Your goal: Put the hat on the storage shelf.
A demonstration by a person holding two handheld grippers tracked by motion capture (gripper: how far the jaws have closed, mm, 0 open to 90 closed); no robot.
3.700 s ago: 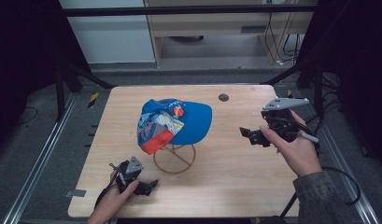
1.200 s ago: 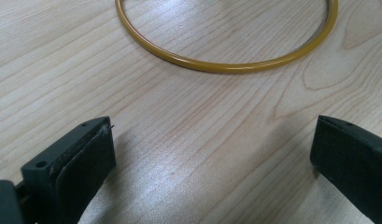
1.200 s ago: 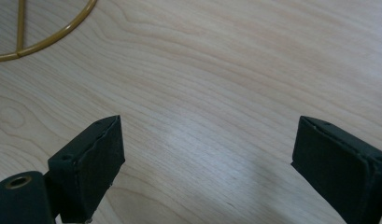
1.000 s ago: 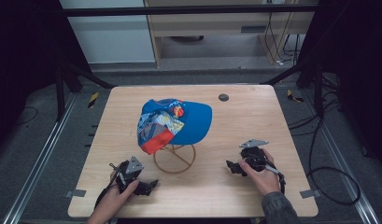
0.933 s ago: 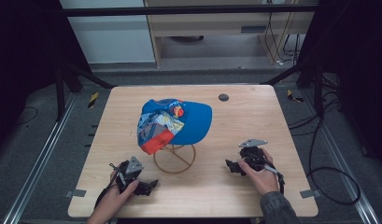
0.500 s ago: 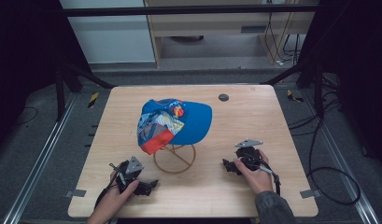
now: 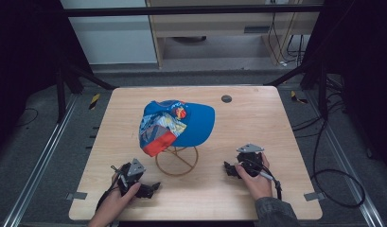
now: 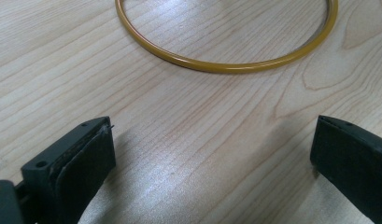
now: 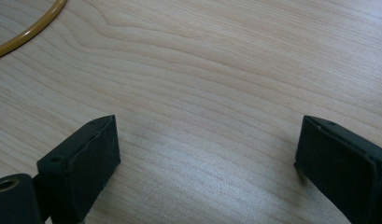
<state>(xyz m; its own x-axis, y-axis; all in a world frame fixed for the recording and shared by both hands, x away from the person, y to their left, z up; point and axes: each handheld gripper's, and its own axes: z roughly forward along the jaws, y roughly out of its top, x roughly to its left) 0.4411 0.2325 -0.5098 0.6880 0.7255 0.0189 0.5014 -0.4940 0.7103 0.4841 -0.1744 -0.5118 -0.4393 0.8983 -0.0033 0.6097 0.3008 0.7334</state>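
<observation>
Both claws resting on the table (image 7: pixel 276 113), jaws wide.
Left claw (image 7: pixel 151 188) and right claw (image 7: pixel 227 169) flanking the cap (image 7: pixel 177 124) stand (image 7: pixel 177 161).

Blue cap (image 7: pixel 179 124) at frame centre, with a patchwork panel of red, white and pale blue on its left side and a small red-orange emblem on top. Mustard-yellow wire stand (image 7: pixel 177 161) beneath. Pale, streaky wood-grain table (image 7: pixel 276 127). Black grippers, left (image 7: pixel 151 189) and right (image 7: pixel 229 169), grey-plated.
</observation>
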